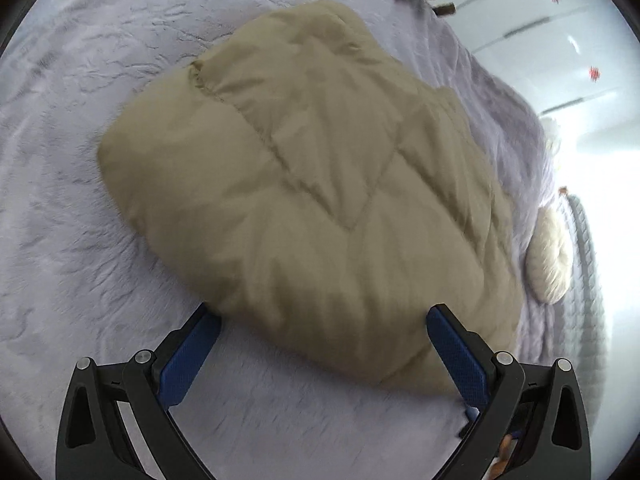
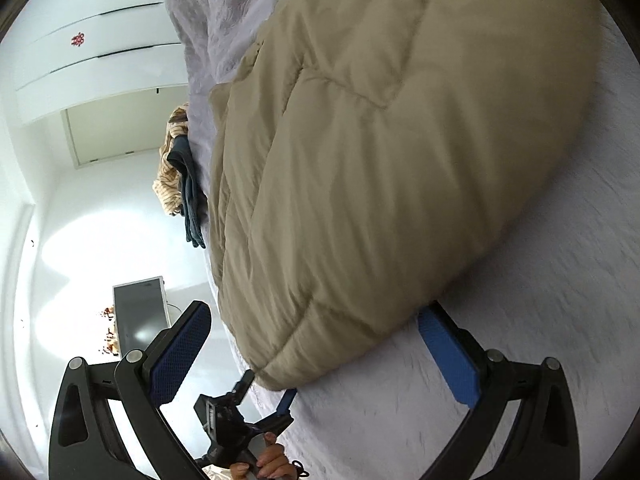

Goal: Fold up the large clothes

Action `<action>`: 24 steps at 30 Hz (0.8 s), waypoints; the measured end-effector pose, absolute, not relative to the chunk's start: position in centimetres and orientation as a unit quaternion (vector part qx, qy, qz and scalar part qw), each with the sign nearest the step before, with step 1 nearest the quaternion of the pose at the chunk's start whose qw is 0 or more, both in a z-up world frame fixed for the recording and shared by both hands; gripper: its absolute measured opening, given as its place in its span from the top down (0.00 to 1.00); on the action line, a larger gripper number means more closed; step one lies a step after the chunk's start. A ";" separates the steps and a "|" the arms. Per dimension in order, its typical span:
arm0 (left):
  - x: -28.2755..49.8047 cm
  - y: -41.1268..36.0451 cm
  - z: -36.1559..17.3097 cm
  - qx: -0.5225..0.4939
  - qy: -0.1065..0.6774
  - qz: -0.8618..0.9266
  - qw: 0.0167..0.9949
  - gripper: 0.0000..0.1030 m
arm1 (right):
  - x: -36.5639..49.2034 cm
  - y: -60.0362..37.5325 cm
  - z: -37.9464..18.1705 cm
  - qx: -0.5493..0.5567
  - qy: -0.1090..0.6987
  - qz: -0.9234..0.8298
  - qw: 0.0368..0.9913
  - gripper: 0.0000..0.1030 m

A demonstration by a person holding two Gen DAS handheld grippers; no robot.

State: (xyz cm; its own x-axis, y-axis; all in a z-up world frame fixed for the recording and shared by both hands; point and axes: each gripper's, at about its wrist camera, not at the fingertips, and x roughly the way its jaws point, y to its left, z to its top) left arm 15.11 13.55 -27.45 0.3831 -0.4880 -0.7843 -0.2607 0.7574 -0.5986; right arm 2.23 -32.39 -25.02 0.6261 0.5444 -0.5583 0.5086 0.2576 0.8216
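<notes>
Left wrist: folded jacket (image 1: 304,184) before gaping tool (image 1: 320,328)

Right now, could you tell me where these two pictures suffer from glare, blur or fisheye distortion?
Left wrist view: the white wardrobe at right is blown out, the tan padded coat slightly motion-soft, the lilac blanket bowed at the rim. Right wrist view: floor glare at left, the blanket smeared at right, the coat bulging; each open tool stays sharp.
</notes>
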 end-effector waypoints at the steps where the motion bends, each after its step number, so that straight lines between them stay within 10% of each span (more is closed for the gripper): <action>1: 15.5 13.6 -27.6 -0.347 0.546 -0.076 0.759 0.00 | 2.7 -32.4 -25.3 0.609 0.433 0.014 0.664 0.00; 6: 18.6 13.5 -28.1 -0.354 0.536 -0.077 0.763 0.00 | 4.4 -32.9 -27.0 0.633 0.422 0.031 0.648 0.01; 12: 20.9 13.1 -29.4 -0.352 0.536 -0.068 0.764 0.00 | 5.9 -32.9 -28.9 0.639 0.438 0.029 0.632 0.29; 14: 21.2 13.1 -29.4 -0.353 0.532 -0.063 0.767 0.14 | 5.9 -32.9 -29.2 0.644 0.435 0.041 0.628 0.41; 16: 21.4 13.1 -29.3 -0.357 0.530 -0.074 0.766 0.58 | 5.7 -33.0 -29.2 0.647 0.433 0.045 0.626 0.60; 18: 21.5 13.0 -28.5 -0.364 0.520 -0.090 0.767 0.74 | 5.5 -33.0 -28.8 0.644 0.432 0.049 0.630 0.69; 24: 19.8 11.8 -24.2 -0.304 0.494 -0.106 0.808 0.80 | 4.6 -32.9 -26.8 0.638 0.417 0.071 0.644 0.80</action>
